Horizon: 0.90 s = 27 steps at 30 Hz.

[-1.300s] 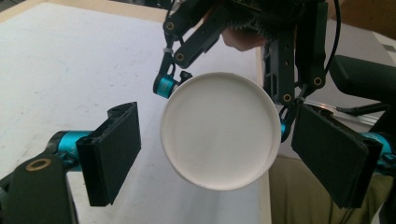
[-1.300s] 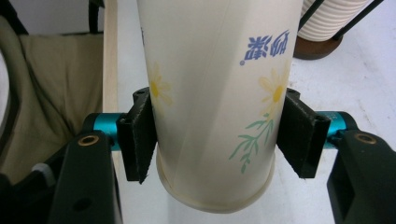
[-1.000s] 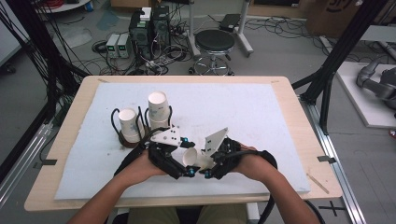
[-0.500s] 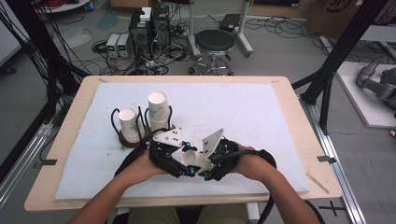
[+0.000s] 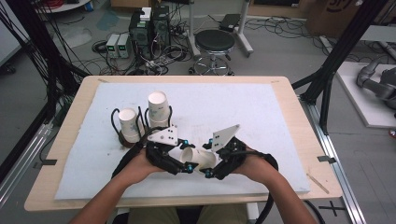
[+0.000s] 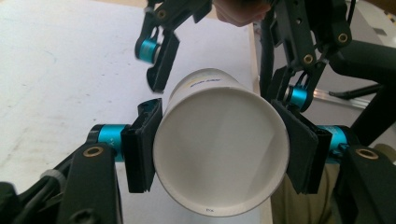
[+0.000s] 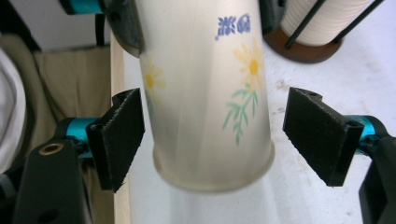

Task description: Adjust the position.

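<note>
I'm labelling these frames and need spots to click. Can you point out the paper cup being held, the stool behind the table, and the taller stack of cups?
paper cup (image 6: 219, 154), left gripper view, its base.
stool (image 5: 214, 41), high view, seat top.
taller stack of cups (image 5: 158, 105), high view, top cup's side.

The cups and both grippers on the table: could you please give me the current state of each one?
Held paper cup: lying sideways above the table, clamped near its rim.
Left gripper: shut on the held paper cup, pads pressing both sides.
Right gripper: open, jaws either side of the cup's base end, gaps visible.
Two cup stacks: upside down, upright in black wire holders on round bases.
</note>
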Tool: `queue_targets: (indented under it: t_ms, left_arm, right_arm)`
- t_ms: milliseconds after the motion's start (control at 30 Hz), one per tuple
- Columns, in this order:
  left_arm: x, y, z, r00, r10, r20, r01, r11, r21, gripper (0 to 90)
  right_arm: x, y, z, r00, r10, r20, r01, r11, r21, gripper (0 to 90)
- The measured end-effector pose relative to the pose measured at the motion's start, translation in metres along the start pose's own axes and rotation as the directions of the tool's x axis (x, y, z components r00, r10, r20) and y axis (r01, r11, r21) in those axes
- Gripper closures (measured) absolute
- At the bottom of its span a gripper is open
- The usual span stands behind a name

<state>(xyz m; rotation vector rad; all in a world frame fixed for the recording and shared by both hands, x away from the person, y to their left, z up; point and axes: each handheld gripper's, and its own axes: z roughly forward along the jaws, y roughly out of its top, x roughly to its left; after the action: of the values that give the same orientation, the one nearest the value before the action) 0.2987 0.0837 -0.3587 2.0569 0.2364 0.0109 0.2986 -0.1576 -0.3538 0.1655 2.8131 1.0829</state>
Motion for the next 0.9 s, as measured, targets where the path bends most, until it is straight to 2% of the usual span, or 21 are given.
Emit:
queue_targets:
  t_ms: [133, 167, 200, 267, 300, 333, 367, 400, 533, 567, 600, 633, 667, 700, 733, 900]
  left_arm:
    - [0.003, -0.002, -0.004, 0.9999, -0.011, -0.004, 0.011, 0.9996, -0.025, 37.1]
    - [0.003, -0.003, -0.005, 0.9999, -0.011, -0.009, 0.011, 0.9995, -0.029, 37.1]
    - [0.004, -0.004, -0.006, 0.9999, -0.013, -0.011, 0.012, 0.9992, -0.037, 37.1]
    - [0.005, -0.007, -0.009, 0.9996, -0.022, -0.018, 0.021, 0.9982, -0.056, 37.1]
    - [0.005, -0.007, -0.009, 0.9996, -0.022, -0.018, 0.021, 0.9982, -0.056, 37.1]
    - [0.006, -0.009, -0.011, 0.9991, -0.032, -0.028, 0.029, 0.9965, -0.078, 37.1]
    - [0.006, -0.009, -0.011, 0.9991, -0.032, -0.028, 0.029, 0.9965, -0.078, 37.1]
    - [0.007, -0.012, -0.013, 0.9985, -0.041, -0.038, 0.036, 0.9939, -0.104, 37.1]
    - [0.01, -0.018, -0.018, 0.9966, -0.064, -0.052, 0.054, 0.9848, -0.165, 37.1]
    - [0.01, -0.018, -0.018, 0.9966, -0.064, -0.052, 0.054, 0.9848, -0.165, 37.1]
    - [0.012, -0.021, -0.02, 0.9959, -0.074, -0.053, 0.062, 0.9792, -0.193, 37.1]
    - [0.012, -0.023, -0.021, 0.9958, -0.075, -0.052, 0.062, 0.9767, -0.205, 37.1]
    - [0.013, -0.024, -0.022, 0.9956, -0.077, -0.053, 0.064, 0.9748, -0.214, 37.1]
    - [0.013, -0.024, -0.022, 0.9956, -0.077, -0.053, 0.064, 0.9748, -0.214, 37.1]
    - [0.013, -0.026, -0.023, 0.9954, -0.079, -0.054, 0.066, 0.9734, -0.22, 37.1]
    - [0.013, -0.029, -0.026, 0.9956, -0.078, -0.053, 0.062, 0.9666, -0.248, 37.2]
  right_arm:
    - [-0.001, -0.007, -0.01, 0.9989, 0.037, 0.03, -0.034, 0.995, -0.095, 21.2]
    - [-0.001, -0.007, -0.01, 0.9989, 0.037, 0.03, -0.034, 0.995, -0.095, 21.2]
    - [-0.002, -0.009, -0.015, 0.9974, 0.054, 0.048, -0.046, 0.989, -0.14, 21.2]
    - [-0.002, -0.011, -0.02, 0.9953, 0.069, 0.068, -0.056, 0.982, -0.183, 21.2]
    - [-0.002, -0.011, -0.02, 0.9953, 0.069, 0.068, -0.056, 0.982, -0.183, 21.2]
    - [-0.002, -0.014, -0.024, 0.9922, 0.092, 0.083, -0.072, 0.972, -0.224, 21.2]
    - [-0.002, -0.014, -0.024, 0.9922, 0.092, 0.083, -0.072, 0.972, -0.224, 21.2]
    - [-0.003, -0.017, -0.028, 0.9892, 0.11, 0.097, -0.082, 0.963, -0.257, 21.2]
    - [-0.003, -0.026, -0.031, 0.9805, 0.161, 0.113, -0.119, 0.944, -0.308, 20.4]
    - [-0.003, -0.028, -0.03, 0.9784, 0.171, 0.116, -0.127, 0.941, -0.313, 20.2]
    - [-0.002, -0.03, -0.029, 0.9768, 0.18, 0.116, -0.134, 0.936, -0.325, 20.2]
    - [-0.002, -0.033, -0.028, 0.9749, 0.19, 0.117, -0.141, 0.932, -0.335, 20.2]
    - [-0.002, -0.035, -0.027, 0.9727, 0.201, 0.115, -0.151, 0.927, -0.344, 20.2]
    - [-0.002, -0.035, -0.027, 0.9727, 0.201, 0.115, -0.151, 0.927, -0.344, 20.2]
    - [-0.001, -0.039, -0.025, 0.9704, 0.216, 0.109, -0.163, 0.917, -0.364, 20.2]
    - [0.0, -0.047, -0.017, 0.9691, 0.235, 0.074, -0.186, 0.894, -0.408, 20.2]
